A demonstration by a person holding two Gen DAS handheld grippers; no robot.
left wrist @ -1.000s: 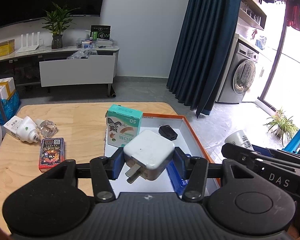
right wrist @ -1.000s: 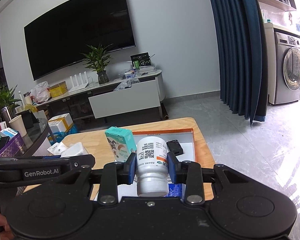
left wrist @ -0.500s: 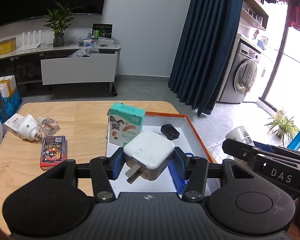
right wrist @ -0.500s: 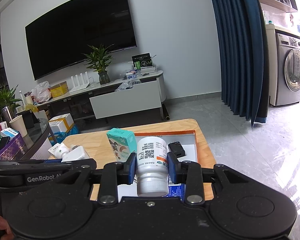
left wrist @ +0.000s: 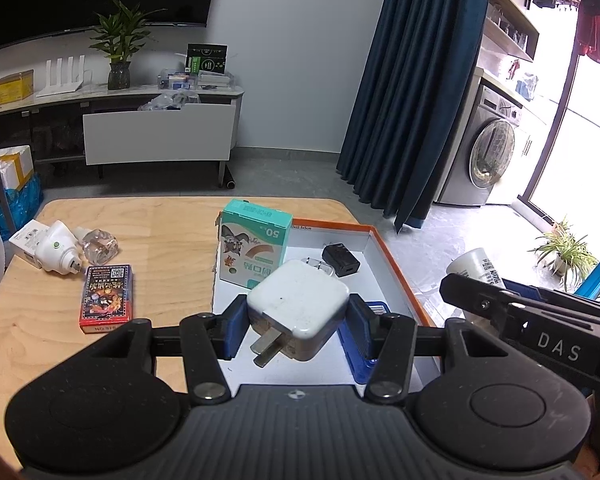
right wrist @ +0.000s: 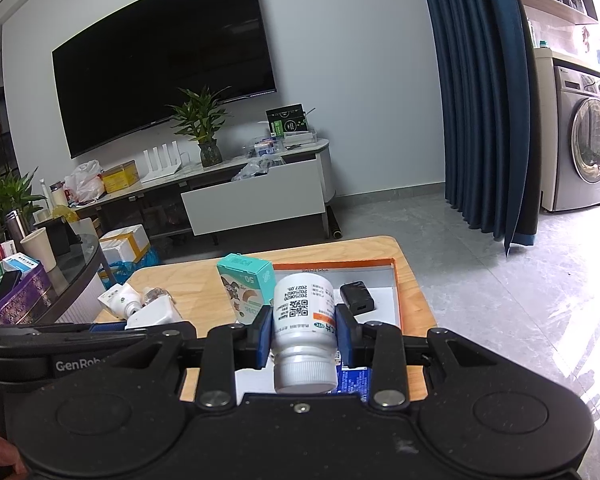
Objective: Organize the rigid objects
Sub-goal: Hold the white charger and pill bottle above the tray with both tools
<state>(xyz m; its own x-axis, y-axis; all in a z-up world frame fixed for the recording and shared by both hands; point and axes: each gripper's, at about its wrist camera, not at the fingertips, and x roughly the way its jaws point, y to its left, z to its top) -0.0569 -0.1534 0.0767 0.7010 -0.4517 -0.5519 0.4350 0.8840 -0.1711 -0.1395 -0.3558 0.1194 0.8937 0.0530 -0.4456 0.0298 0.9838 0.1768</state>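
Tongs on the left are clamped on a white square power adapter, its blue pads pressing both sides and its metal prongs pointing down toward the camera. The adapter hangs above the near part of a shallow white tray with an orange rim that sits on the right side of the light wooden desk. Inside the tray lie a small black charger near the far right corner and a blue flat packet partly hidden behind the right pad. A teal and white carton printed with "50" stands upright at the tray's far left edge.

On the desk's left part, well apart from the tray, rest a red pack of playing cards, a white plug-in device with a green dot, a clear crumpled wrapper just beside it, and a white box behind.

Tongs on the right are clamped on a white plastic pill bottle, held with its ribbed cap toward the camera and its printed label facing up, above the same tray.
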